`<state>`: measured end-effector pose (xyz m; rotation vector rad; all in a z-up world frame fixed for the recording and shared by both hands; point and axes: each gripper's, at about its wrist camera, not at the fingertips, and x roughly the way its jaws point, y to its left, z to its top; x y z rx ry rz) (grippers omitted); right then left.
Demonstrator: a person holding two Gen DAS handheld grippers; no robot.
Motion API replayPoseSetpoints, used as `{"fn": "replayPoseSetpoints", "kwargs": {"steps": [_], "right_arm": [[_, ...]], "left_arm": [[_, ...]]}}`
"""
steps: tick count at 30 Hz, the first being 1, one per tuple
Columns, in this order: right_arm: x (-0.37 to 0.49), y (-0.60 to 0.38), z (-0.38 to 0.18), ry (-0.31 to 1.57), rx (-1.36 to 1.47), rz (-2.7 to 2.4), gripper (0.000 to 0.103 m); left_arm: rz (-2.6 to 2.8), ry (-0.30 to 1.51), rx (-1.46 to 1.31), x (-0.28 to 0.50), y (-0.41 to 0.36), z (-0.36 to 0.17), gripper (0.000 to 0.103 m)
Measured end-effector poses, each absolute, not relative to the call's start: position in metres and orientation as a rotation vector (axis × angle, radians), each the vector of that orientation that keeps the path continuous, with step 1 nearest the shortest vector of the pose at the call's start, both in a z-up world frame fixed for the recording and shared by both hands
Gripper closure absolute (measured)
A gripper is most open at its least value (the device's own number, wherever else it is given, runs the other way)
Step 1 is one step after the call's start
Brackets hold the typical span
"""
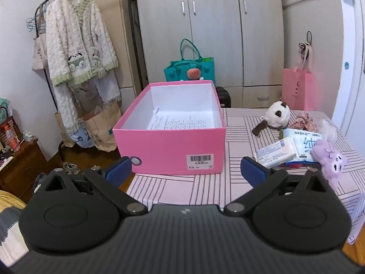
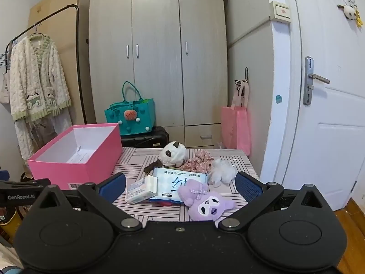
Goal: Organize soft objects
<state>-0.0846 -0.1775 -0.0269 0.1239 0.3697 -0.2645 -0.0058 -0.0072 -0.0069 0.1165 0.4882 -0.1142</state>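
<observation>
Both my grippers, left gripper (image 1: 186, 171) and right gripper (image 2: 180, 186), gape empty; I'd pinch the purple plush (image 2: 208, 203) first; pink box (image 1: 168, 143) waits.

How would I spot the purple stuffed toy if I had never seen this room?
Find the striped table holding the pink box. Right of the box lies a heap of soft things, and the purple toy is at its near edge. It alone is lilac, with a white face and a checked bow.
</observation>
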Motion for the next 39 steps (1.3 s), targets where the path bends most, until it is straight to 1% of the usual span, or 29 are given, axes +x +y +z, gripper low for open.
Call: {"fn": "replayPoseSetpoints", "kwargs": {"steps": [8,14,21,39], "right_arm": [[-0.085,-0.177,-0.029,0.404,0.105,-0.238,0.0],[-0.082,-0.177,-0.032,0.416,0.1,-0.23,0.0],[-0.083,-0.179,-0.032,0.417,0.118,-0.23,0.0],[-0.08,-0.181,-0.036,0.431,0.127,-0.229,0.0]], "left_arm": [[-0.14,0.537,0.128,-0.004,-0.009,-0.008,0.0],[-0.142,0.54,0.13,-0.007,-0.008,-0.009,0.0],[-0.111,0.589,0.097,0.006,-0.006,-0.018,0.0],[-0.112,0.557,0.09,-0.001,-0.01,-0.021,0.001]]}}
